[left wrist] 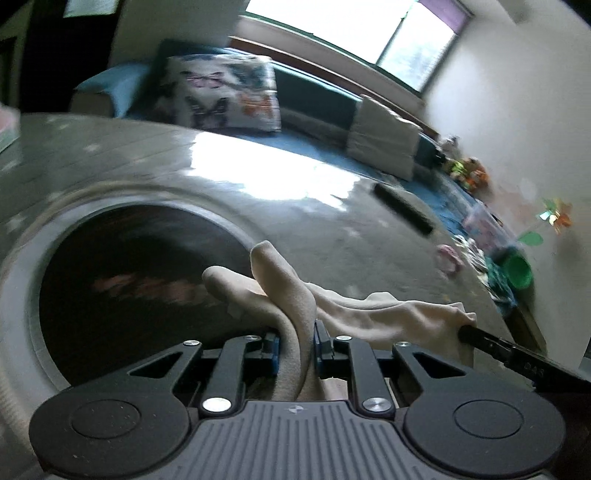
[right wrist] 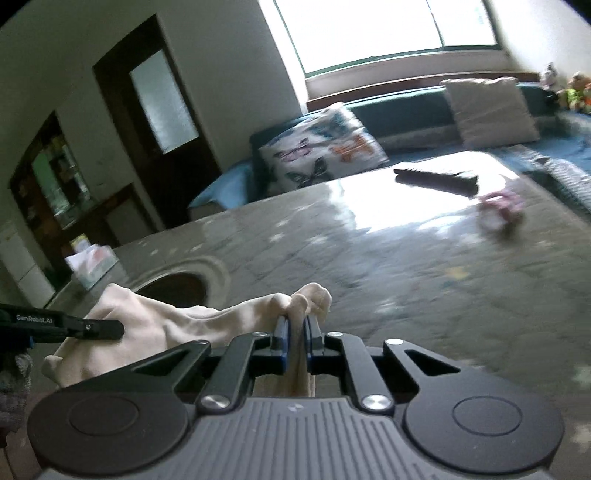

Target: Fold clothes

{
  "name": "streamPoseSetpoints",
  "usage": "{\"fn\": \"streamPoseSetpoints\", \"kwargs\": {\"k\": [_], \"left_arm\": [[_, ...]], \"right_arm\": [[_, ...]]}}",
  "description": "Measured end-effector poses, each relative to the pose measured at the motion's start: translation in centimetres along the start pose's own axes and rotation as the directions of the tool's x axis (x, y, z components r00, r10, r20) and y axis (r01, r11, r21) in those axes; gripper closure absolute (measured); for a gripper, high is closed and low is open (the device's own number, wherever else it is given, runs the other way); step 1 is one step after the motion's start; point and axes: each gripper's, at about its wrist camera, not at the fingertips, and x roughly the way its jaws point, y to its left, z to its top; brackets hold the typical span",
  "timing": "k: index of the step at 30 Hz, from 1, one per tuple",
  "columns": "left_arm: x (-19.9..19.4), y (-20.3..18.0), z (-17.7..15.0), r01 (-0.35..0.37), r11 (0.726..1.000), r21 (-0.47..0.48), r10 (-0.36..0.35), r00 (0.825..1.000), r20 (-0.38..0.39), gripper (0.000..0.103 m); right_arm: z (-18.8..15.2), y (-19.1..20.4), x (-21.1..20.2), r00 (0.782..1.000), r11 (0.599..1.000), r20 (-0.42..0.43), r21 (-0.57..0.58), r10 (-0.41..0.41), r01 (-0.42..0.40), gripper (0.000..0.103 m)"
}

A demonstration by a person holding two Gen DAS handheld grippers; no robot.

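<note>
Room: bright window [right wrist: 388,33] at the back, dark door [right wrist: 159,122] with a frosted pane to its left, a teal sofa [left wrist: 317,98] under the window.
Surface: grey marbled top [right wrist: 406,258] with strong glare and a round dark recess [left wrist: 140,280] at its left.
Cushion: white with butterflies [left wrist: 221,96] on the sofa's left end; a plain pale cushion [right wrist: 491,110] further right.
Cloth: cream garment [left wrist: 354,314] bunched and stretched between both claws, lifted just above the surface near the recess.
Left claw [left wrist: 295,347]: clamped on a thick fold of the cloth.
Right claw [right wrist: 296,332]: pinched tight on the cloth's other end.
Writing: "GenRobot.AI" on the left claw's arm in the right wrist view.
Further right: black bar [right wrist: 436,179] and a blurred pink object [right wrist: 502,210] on the surface.
</note>
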Motion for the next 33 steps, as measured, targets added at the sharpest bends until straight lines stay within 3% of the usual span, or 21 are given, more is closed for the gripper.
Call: {"fn": "streamPoseSetpoints", "kwargs": {"k": [5, 10, 13, 17, 20, 21, 24, 27, 33], "left_arm": [[3.9, -4.5, 0.7, 0.063, 0.995, 0.075, -0.061, 0.998, -0.024, 0.086], [7.6, -8.3, 0.7, 0.105, 0.985, 0.136, -0.097, 0.993, -0.063, 0.086], [8.9, -9.6, 0.2, 0.082, 0.977, 0.195, -0.069, 0.995, -0.076, 0.085], [10.1, -10.8, -0.5, 0.036, 0.962, 0.272, -0.016, 0.997, -0.079, 0.07], [9.5, -10.2, -0.2, -0.015, 0.955, 0.297, 0.027, 0.999, -0.039, 0.056], [9.3, -10.1, 0.0, -0.029, 0.953, 0.301, 0.037, 0.999, -0.022, 0.055], [8.9, -10.1, 0.8, -0.05, 0.949, 0.311, 0.049, 0.999, 0.012, 0.057], [9.6, -10.7, 1.2, -0.02, 0.948, 0.316, 0.021, 1.0, 0.002, 0.062], [12.1, -12.2, 1.1, 0.031, 0.937, 0.349, -0.018, 0.999, -0.04, 0.068]], "right_arm": [[1.1, -3.3, -2.6, 0.991, 0.992, 0.045, 0.019, -0.126, 0.125, 0.096], [1.8, -7.0, -4.4, 0.968, 0.97, 0.065, 0.043, -0.241, 0.239, 0.096], [1.7, -9.3, -4.7, 0.954, 0.954, 0.05, 0.065, -0.295, 0.291, 0.095], [0.9, -10.8, -4.0, 0.929, 0.927, -0.001, 0.065, -0.37, 0.369, 0.09], [0.7, -11.2, -4.2, 0.93, 0.927, 0.005, 0.078, -0.367, 0.366, 0.09], [0.7, -11.1, -4.4, 0.933, 0.93, 0.012, 0.082, -0.36, 0.358, 0.09], [1.0, -10.3, -4.3, 0.948, 0.947, 0.029, 0.068, -0.316, 0.313, 0.09], [1.3, -9.0, -3.0, 0.966, 0.965, 0.019, 0.045, -0.259, 0.258, 0.09], [1.6, -8.0, 0.0, 0.969, 0.969, -0.012, 0.013, -0.246, 0.246, 0.09]]}}
